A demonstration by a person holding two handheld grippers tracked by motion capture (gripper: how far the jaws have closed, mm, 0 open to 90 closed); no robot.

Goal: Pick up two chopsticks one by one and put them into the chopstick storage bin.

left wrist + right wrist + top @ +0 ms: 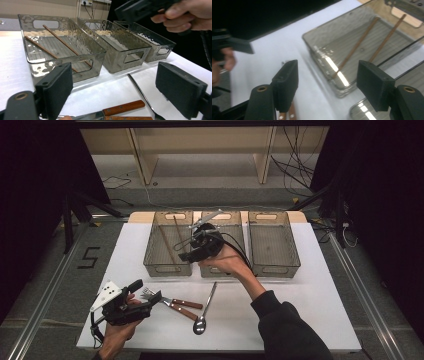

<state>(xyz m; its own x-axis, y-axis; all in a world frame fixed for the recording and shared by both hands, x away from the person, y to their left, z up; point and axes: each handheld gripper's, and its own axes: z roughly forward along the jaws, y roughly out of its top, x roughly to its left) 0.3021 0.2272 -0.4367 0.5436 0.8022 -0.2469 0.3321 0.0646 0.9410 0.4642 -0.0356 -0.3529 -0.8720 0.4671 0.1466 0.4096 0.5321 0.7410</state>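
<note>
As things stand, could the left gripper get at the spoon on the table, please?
Probably yes: the left gripper is open and low beside the cutlery; the spoon lies bare on the table, though two wooden-handled pieces lie between.

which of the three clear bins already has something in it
The left bin, the one holding two wooden chopsticks. The middle bin and right bin look empty.

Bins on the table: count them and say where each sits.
3. The left bin holds two chopsticks; the middle bin lies partly behind the right hand-held gripper; the right bin stands alongside. None looks hidden.
</note>
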